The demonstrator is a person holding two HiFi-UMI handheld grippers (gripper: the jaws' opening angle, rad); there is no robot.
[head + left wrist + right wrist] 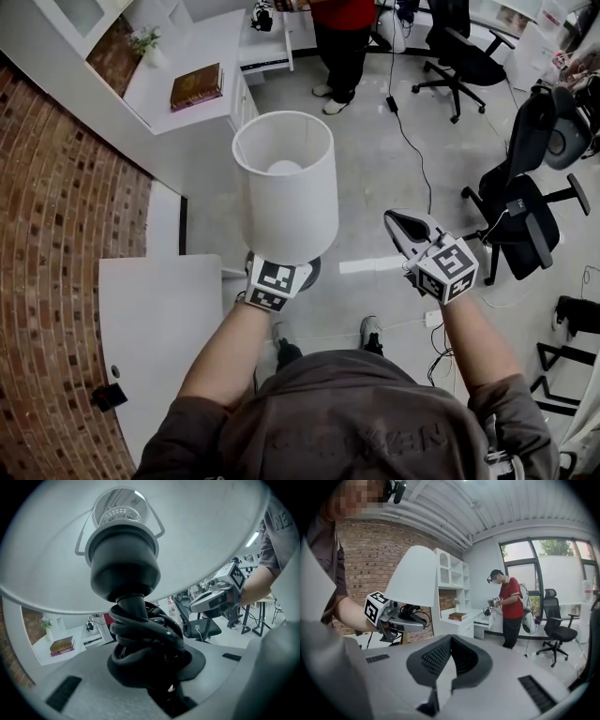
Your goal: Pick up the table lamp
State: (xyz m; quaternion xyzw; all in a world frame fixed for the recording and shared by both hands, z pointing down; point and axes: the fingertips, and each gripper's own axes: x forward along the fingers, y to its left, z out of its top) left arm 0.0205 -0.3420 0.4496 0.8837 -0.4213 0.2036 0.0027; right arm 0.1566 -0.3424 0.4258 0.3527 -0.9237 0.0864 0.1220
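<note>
The table lamp has a white drum shade and hangs in the air over the floor, upright. My left gripper sits just under the shade, shut on the lamp's black stem. In the left gripper view the stem runs up from between the jaws to the black socket, and a black cord is coiled round it at the left gripper. My right gripper floats to the right of the lamp, apart from it. Its pads meet at their tips with nothing between them.
A white table stands at the lower left against a brick wall. A white desk carries a book. A person in a red top stands ahead. Office chairs and a floor cable are on the right.
</note>
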